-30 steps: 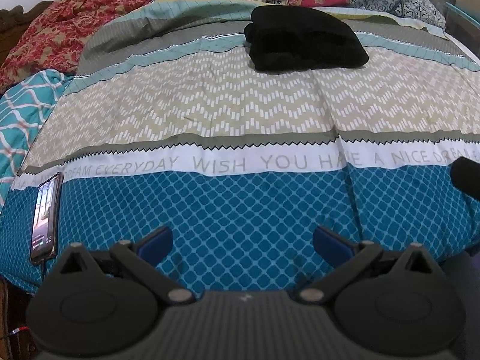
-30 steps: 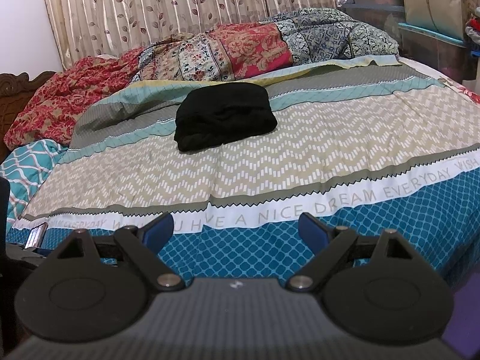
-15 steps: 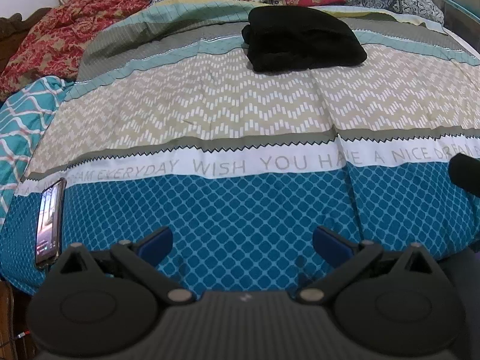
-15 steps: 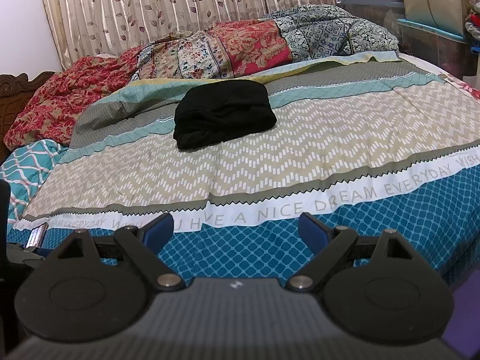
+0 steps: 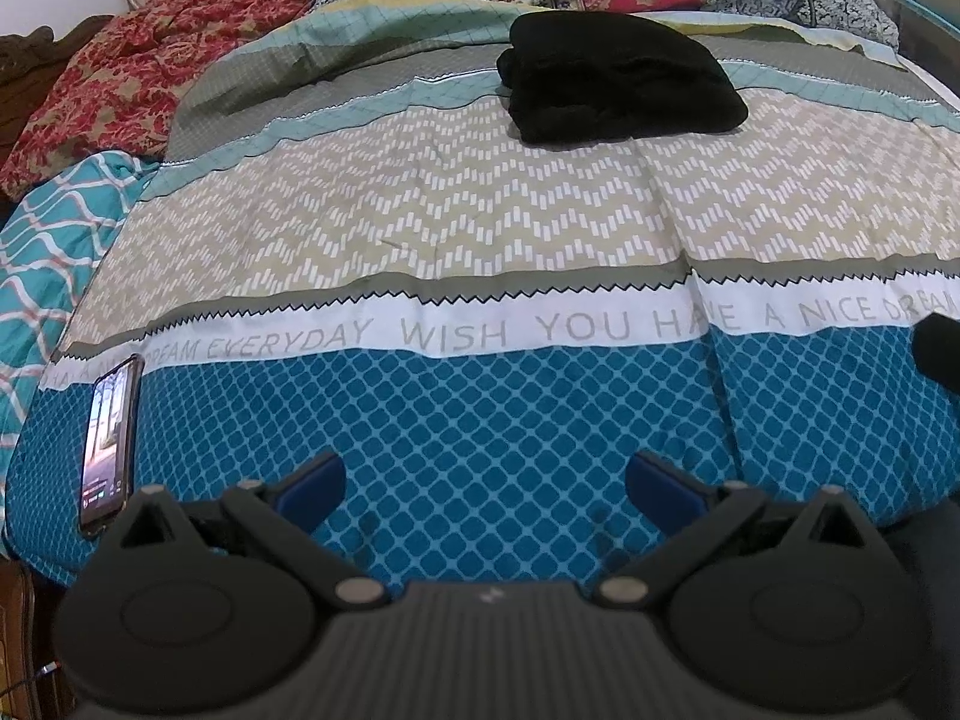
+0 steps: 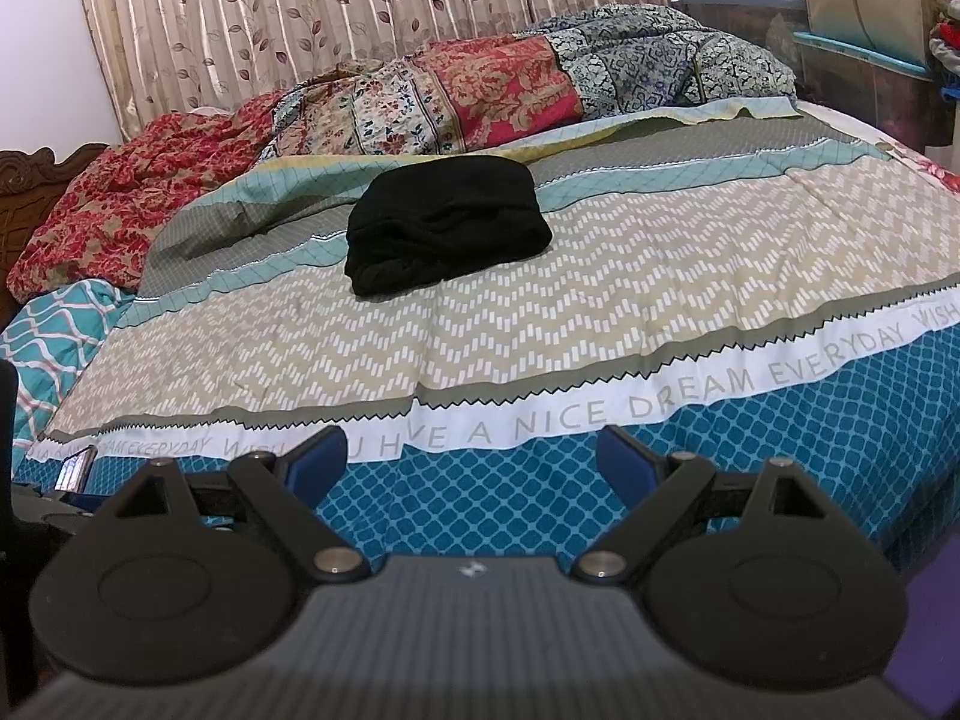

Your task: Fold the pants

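Observation:
The black pants (image 5: 618, 81) lie folded in a compact bundle far back on the bed; they also show in the right wrist view (image 6: 444, 222). My left gripper (image 5: 483, 483) is open and empty, held low over the blue diamond band at the bed's near edge, far from the pants. My right gripper (image 6: 471, 459) is open and empty too, over the same near edge. Its dark body (image 5: 939, 351) shows at the right edge of the left wrist view.
The patterned bedspread (image 5: 480, 222) covers the bed. A phone (image 5: 108, 450) lies at the near left edge, also seen in the right wrist view (image 6: 75, 468). Rumpled floral quilts (image 6: 480, 96) are piled at the back. Curtains (image 6: 360, 18) hang behind. Boxes (image 6: 864, 30) stand at right.
The left gripper has tilted and moved slightly, so the bed scene sits lower in its view. The right gripper has barely moved. The pants have not moved.

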The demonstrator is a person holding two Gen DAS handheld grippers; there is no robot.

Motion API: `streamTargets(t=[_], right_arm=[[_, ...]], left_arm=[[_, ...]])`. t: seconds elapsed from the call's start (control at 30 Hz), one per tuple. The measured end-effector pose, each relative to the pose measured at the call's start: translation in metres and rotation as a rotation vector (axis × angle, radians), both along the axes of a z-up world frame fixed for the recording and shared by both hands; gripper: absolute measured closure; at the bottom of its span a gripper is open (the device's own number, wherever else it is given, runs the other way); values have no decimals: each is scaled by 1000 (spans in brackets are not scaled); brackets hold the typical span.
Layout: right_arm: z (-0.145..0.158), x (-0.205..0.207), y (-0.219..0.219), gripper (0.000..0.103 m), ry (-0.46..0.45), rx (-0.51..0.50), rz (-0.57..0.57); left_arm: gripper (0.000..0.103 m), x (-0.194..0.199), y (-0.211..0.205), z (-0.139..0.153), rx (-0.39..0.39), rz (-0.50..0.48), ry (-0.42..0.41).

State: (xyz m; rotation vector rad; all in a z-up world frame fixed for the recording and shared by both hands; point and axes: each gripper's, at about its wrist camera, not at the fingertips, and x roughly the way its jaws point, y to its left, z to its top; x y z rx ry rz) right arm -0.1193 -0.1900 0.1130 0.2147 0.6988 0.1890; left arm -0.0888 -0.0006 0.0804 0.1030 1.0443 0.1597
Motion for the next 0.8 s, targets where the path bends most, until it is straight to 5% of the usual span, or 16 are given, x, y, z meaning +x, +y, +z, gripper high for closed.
streamTargets(t=[0.8], right_arm=[[-4,0,-2,11,21,12,-1]], left_arm=[[0,0,-1,-10,-11,-2,41]])
